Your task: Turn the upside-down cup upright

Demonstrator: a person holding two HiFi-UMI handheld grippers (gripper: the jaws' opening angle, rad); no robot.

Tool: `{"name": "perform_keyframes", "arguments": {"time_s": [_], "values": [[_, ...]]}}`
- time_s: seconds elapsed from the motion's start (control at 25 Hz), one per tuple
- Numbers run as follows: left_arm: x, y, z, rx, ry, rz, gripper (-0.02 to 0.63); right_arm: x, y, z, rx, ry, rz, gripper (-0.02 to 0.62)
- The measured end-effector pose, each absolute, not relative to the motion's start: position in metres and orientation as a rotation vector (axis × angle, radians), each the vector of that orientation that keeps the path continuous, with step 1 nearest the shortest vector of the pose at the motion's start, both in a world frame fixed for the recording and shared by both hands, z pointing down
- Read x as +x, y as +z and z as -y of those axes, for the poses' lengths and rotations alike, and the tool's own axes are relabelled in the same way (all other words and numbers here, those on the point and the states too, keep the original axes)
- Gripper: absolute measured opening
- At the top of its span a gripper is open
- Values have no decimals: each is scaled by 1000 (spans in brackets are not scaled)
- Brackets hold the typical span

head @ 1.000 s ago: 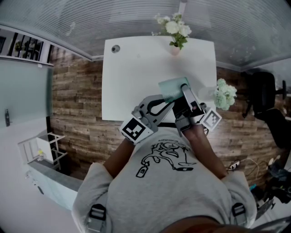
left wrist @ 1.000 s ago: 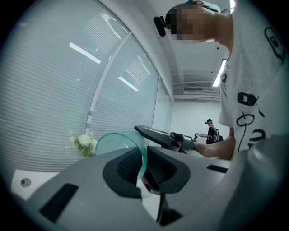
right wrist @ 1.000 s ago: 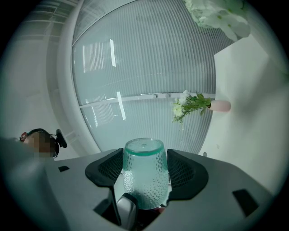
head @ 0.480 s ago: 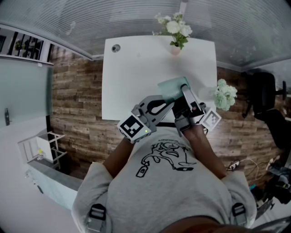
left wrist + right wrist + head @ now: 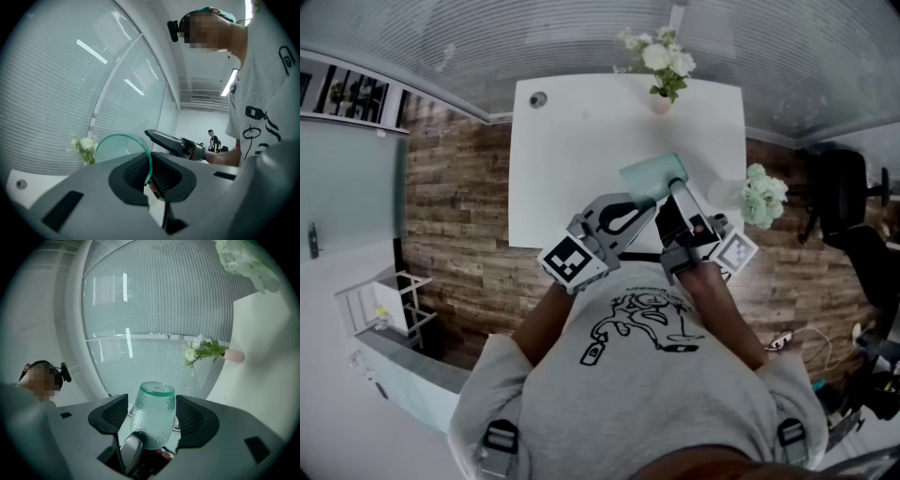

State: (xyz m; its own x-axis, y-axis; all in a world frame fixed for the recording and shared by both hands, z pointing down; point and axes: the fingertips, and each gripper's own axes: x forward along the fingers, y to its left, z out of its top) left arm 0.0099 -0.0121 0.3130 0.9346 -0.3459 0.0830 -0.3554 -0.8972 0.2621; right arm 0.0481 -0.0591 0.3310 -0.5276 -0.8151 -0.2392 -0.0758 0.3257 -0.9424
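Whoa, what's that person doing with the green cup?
A person holds a see-through green cup in the air above the white table, using tongs in each hand. The left tongs pinch the cup's rim, one pad inside and one outside. The cup's body sits between the right tongs, which look spread and not squeezing it. It isn't standing upright on the table yet.

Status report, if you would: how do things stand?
Left gripper shut on cup rim. Right gripper open, jaws straddling cup. Cup tilted above table, not yet upright. Nothing in the way.

head view looks down — gripper views (close) share cup [image 5: 647, 178].
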Motion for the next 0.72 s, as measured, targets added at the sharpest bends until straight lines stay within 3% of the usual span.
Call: {"name": "perform_keyframes", "arguments": {"time_s": [0.32,0.72], "values": [[3,309,20,2826,39,556,14,47,326,52,-907,-1176,-2009,321],[-5,307,23,2836,44,577,12,36,305,35,-1131,-750,-2488,321]]}}
